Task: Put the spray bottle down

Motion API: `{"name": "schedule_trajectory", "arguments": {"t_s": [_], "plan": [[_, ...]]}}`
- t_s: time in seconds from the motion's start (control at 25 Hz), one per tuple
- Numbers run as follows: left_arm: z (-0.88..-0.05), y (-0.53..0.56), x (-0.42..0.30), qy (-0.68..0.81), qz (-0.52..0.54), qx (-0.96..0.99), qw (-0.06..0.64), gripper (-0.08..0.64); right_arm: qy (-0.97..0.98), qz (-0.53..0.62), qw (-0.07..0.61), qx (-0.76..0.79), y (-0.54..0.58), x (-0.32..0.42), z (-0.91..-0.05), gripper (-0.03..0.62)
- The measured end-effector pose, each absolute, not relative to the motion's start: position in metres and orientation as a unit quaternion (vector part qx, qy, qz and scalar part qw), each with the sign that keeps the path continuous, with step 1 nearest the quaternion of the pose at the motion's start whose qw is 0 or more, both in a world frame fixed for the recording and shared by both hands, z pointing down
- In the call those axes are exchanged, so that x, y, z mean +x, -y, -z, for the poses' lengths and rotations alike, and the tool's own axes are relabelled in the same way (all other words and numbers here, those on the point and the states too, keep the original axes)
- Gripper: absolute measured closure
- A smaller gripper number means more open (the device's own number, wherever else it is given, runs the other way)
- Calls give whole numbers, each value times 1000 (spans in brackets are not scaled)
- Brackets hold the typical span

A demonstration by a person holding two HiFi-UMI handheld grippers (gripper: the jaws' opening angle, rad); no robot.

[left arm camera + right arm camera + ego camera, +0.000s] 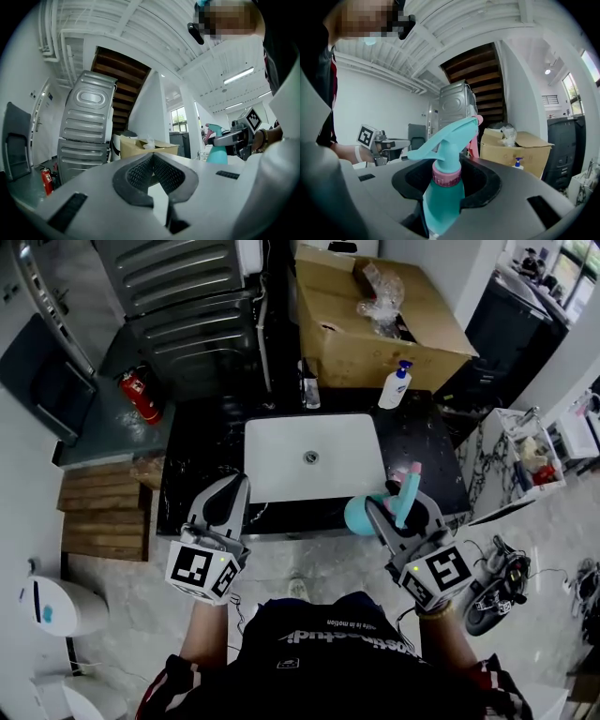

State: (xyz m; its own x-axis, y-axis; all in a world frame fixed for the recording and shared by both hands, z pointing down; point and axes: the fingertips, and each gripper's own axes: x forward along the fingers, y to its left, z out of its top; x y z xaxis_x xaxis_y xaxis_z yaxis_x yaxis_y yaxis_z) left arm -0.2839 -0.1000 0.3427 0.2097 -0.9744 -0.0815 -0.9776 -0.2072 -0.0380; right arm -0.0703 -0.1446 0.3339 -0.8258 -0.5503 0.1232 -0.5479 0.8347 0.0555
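**Spray bottle clamped in the right jaws, not yet set down**

Head view: the right gripper [394, 509] holds the teal spray bottle [362, 515] at the front edge of the black tabletop [427, 442], just right of the white sink [281, 460]. The bottle's round body bulges out to the left of the jaws and its trigger head rises between them. The left gripper [238, 484] hovers at the sink's front left corner. A white pump bottle [395, 388] and a cardboard box [337, 334] stand well behind the sink.

Left gripper view: the left gripper's [152, 157] jaws meet at their tips with nothing between them. Off to the right, the spray bottle [216, 153] shows in the right gripper [224, 139].

Right gripper view: the right gripper [446, 165] is clenched on the spray bottle [443, 199], the pads pressing the shoulder just under the pink collar.

The bottle looks like smooth, thin-walled plastic, so it is probably stiff enough to clamp but slippery. Its opaque body hides the fill, so its weight cannot be told. With the long trigger on top it may tip easily. The grip below the collar seems the right place, since the collar would stop the bottle sliding down. It should be lowered upright onto bare tabletop before the jaws let go.
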Motion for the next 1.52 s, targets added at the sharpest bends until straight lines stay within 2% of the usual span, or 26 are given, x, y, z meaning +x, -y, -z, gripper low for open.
{"name": "schedule_trajectory", "arguments": {"t_s": [0.32,0.76,1.52], "plan": [[-347,133,-306,-634,-26,-773,25,545,955,13,75,286,182,-88,-333,396],[-361,169,-292,-643,-14,-765,8,545,963,5,96,251,221,-95,-353,396],[-367,172,-306,-680,3,-733,2,545,978,4,82,191,259,-136,-367,397]]}}
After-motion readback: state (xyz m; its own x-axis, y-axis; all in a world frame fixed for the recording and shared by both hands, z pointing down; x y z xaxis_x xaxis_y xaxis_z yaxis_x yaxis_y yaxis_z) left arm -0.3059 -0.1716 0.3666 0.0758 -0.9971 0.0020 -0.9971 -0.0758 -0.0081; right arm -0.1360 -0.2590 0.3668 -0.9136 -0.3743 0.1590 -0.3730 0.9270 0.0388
